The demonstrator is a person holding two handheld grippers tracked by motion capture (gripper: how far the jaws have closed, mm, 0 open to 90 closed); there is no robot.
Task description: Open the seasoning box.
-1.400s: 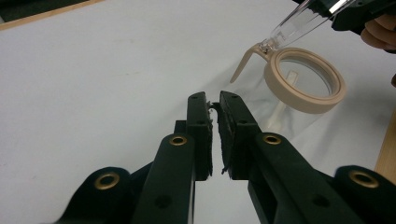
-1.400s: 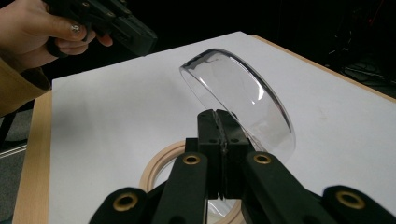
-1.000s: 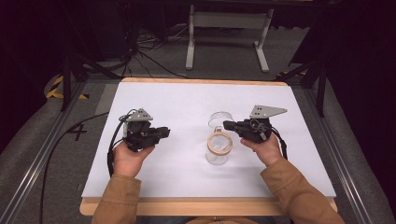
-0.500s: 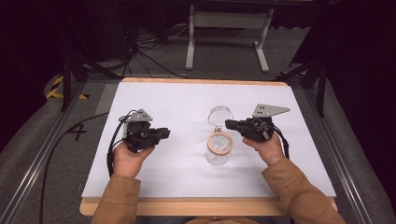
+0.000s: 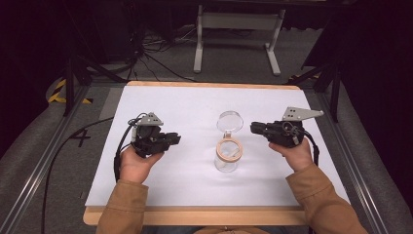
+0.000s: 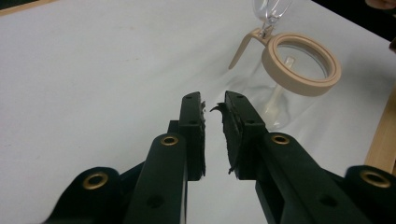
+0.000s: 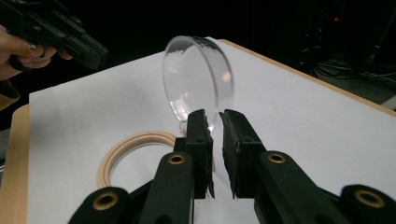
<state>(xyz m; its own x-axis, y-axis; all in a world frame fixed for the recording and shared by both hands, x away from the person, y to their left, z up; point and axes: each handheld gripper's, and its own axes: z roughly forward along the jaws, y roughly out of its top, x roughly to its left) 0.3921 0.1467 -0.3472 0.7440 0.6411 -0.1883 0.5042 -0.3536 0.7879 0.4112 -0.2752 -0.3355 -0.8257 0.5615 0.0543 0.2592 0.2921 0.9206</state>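
A clear glass jar (image 5: 227, 158) stands mid-table with a beige ring (image 5: 229, 149) (image 6: 301, 64) (image 7: 135, 149) on its mouth. Its round clear lid (image 5: 229, 121) (image 7: 198, 86) is hinged up behind the ring. My right gripper (image 5: 254, 128) (image 7: 215, 121) hovers just right of the lid, apart from it. Its jaws have just been opening, and nothing is between them. My left gripper (image 5: 175, 139) (image 6: 214, 105) points at the jar from the left, some way off. Its jaws have also just been opening, to a narrow empty gap.
The jar stands on a white sheet (image 5: 185, 105) over a wooden table (image 5: 195, 215). Beyond the far edge are a metal stand (image 5: 234, 22) and cables on the floor. A cable (image 5: 63, 146) trails off the left side.
My right gripper has let go of the lid's edge and drawn back to the right, jaws wider. The lid stays up. The left hand has kept its place.
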